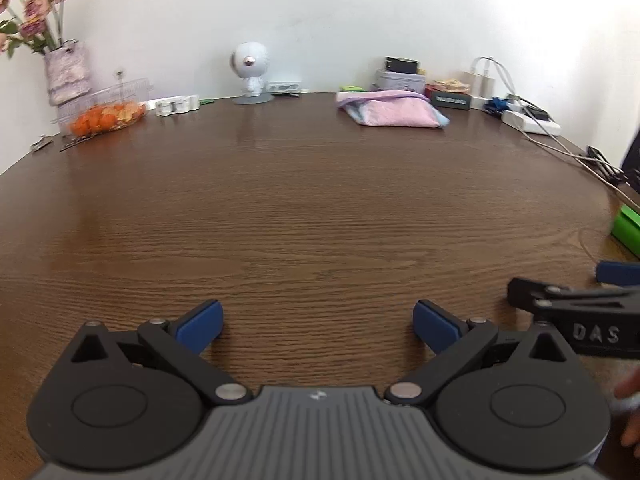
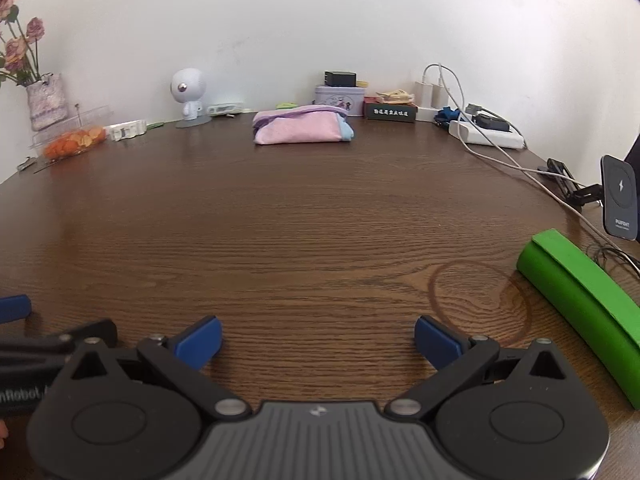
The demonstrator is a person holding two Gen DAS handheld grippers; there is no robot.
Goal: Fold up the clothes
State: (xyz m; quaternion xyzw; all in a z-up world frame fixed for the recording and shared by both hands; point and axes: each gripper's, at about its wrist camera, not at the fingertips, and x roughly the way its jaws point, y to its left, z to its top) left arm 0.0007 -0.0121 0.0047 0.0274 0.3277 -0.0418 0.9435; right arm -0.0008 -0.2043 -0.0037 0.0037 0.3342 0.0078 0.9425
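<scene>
A folded pink cloth with purple and light blue edges [image 1: 394, 111] lies at the far side of the brown wooden table [image 1: 320, 208]; it also shows in the right wrist view [image 2: 300, 130]. My left gripper [image 1: 318, 326] is open and empty, low over the near part of the table, far from the cloth. My right gripper [image 2: 318, 344] is open and empty too, close beside the left one. The right gripper's fingers [image 1: 560, 300] show at the right edge of the left wrist view.
A green foam block [image 2: 584, 308] lies near right. Chargers, cables and a white power strip [image 2: 486, 138] sit at the far right, with a phone stand [image 2: 620, 204]. A tin box [image 2: 340, 98], white figurine [image 2: 188, 96], fruit container [image 2: 74, 138] and flower vase [image 2: 46, 100] line the back.
</scene>
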